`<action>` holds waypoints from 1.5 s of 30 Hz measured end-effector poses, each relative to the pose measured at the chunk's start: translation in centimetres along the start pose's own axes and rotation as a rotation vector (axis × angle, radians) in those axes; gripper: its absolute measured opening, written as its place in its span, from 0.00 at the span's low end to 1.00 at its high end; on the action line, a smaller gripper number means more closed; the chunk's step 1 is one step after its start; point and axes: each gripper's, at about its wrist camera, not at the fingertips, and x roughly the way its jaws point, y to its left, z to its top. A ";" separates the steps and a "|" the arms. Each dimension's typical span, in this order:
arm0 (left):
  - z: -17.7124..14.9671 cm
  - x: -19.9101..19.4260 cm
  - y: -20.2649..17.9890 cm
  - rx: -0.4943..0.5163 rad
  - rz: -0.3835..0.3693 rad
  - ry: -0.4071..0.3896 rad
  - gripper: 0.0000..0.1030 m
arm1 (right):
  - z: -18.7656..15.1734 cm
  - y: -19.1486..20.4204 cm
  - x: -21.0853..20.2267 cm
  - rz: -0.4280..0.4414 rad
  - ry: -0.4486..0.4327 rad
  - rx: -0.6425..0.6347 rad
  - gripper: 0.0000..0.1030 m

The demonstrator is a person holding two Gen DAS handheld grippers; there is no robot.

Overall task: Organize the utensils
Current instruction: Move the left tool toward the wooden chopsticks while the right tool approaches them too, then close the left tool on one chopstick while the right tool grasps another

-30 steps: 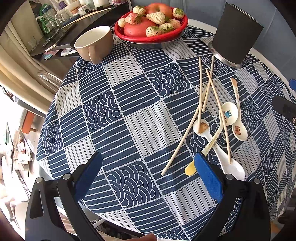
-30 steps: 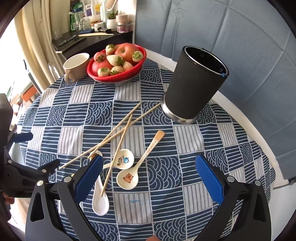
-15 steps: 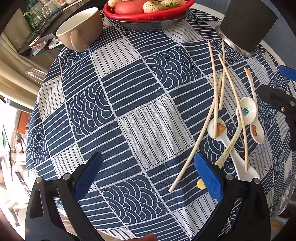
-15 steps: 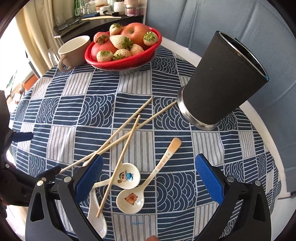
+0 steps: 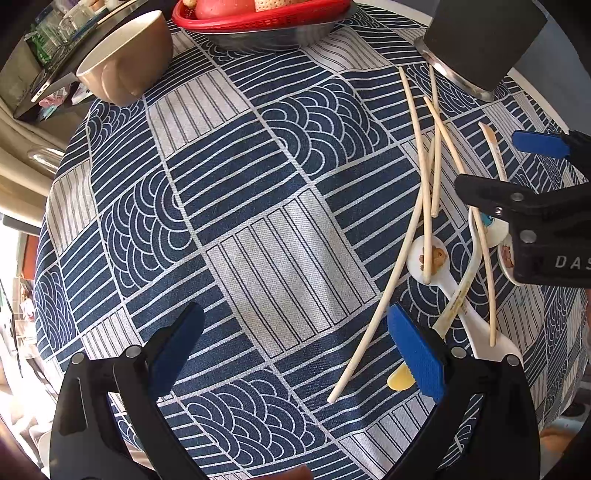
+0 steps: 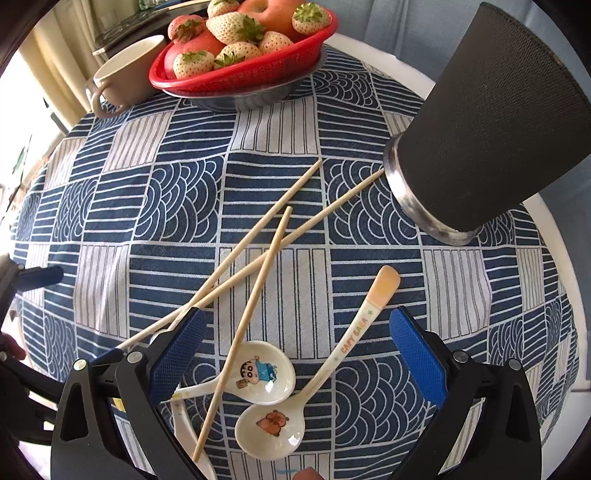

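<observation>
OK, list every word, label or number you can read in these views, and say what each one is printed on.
"CAPY BARA" runs along the handle of the pig-picture spoon.
"DAS", cut off by the frame edge, is on the black body of the right tongs, seen from the left wrist.
The yellow-tipped spoon handle carries printed letters too blurred to read.
Nothing readable shows on the black cup or the tablecloth.

At the top of the left wrist view, the red fruit basket [image 5: 266, 18] and black utensil holder [image 5: 484, 40] are cut off; the right gripper [image 5: 535, 206] hides two spoon bowls at right.
</observation>
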 end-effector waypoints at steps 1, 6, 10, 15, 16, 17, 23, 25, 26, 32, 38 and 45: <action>0.5 0.2 -1.0 0.013 0.000 0.003 0.94 | 0.1 0.0 0.4 0.004 0.009 -0.001 0.92; 1.1 0.9 -2.0 0.052 0.000 -0.009 0.96 | 0.6 -0.3 2.4 0.031 0.031 0.003 0.92; 1.1 1.2 -2.3 0.080 -0.003 -0.064 0.96 | 1.1 -0.6 3.0 0.068 0.010 -0.031 0.94; 0.0 0.9 -2.7 0.110 -0.017 -0.137 0.96 | 0.9 -0.3 3.0 0.073 -0.011 -0.033 0.94; -0.1 0.8 -2.7 0.104 -0.017 -0.136 0.96 | 0.5 -0.4 2.8 0.074 -0.013 -0.034 0.94; -0.1 0.8 -2.8 0.096 -0.016 -0.132 0.96 | 0.5 -0.4 2.8 0.074 -0.010 -0.033 0.94; -0.3 -0.2 -2.8 0.139 -0.030 -0.117 0.69 | 0.0 -0.5 1.8 0.061 -0.010 0.000 0.66; -0.6 -0.7 -3.6 0.173 -0.039 -0.116 0.49 | -0.1 -0.9 1.2 0.062 -0.017 0.013 0.34; -0.7 -1.0 -4.0 0.187 -0.048 -0.116 0.30 | 0.0 -1.3 0.9 0.064 -0.021 0.024 0.25; -1.6 -0.9 -3.8 0.208 -0.120 -0.060 0.04 | -0.8 -3.5 0.3 0.159 -0.001 0.100 0.10; -2.3 -1.4 -1.7 0.182 -0.096 -0.032 0.05 | -2.1 -5.4 -1.8 0.197 -0.042 0.171 0.10; -3.2 -3.6 -1.0 0.176 -0.054 -0.052 0.05 | -3.5 -7.7 -5.1 0.208 -0.124 0.214 0.10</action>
